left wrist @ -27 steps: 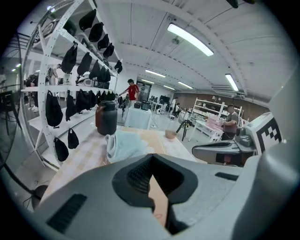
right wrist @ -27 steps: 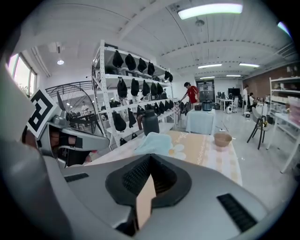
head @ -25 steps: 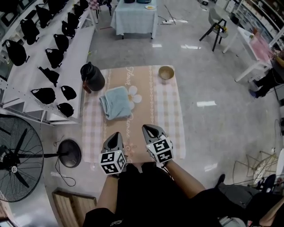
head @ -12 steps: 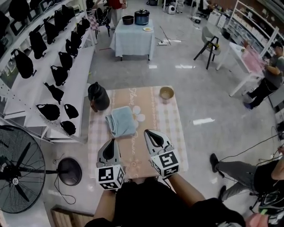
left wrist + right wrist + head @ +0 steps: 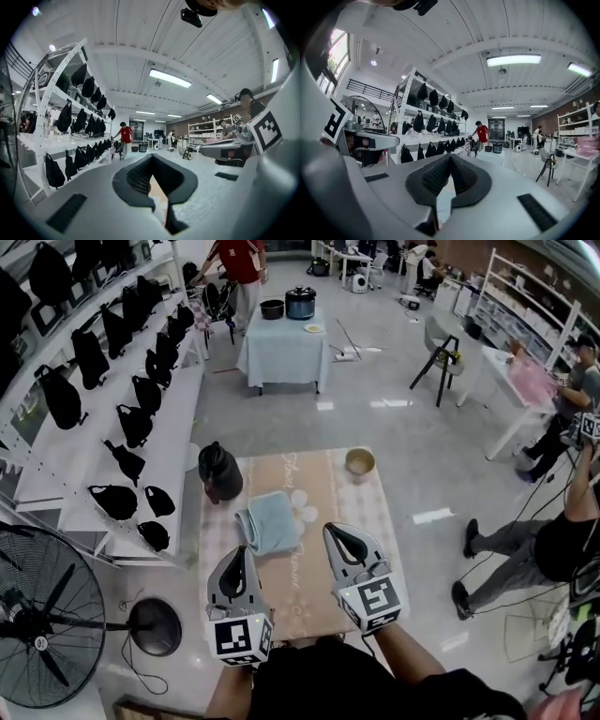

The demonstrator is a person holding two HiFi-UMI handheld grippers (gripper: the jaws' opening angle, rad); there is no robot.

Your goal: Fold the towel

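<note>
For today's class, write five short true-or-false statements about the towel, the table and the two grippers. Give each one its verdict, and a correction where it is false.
1. The blue towel lies folded on the table cloth. True.
2. The left gripper holds a corner of the towel. False: its jaws are shut on nothing.
3. The dark jug stands beyond the towel, to its left in the head view. True.
4. The bowl sits on top of the towel. False: it stands apart from the towel, near the cloth's far right corner.
5. The right gripper has its jaws wide open. False: they are shut, with nothing between them.
</note>
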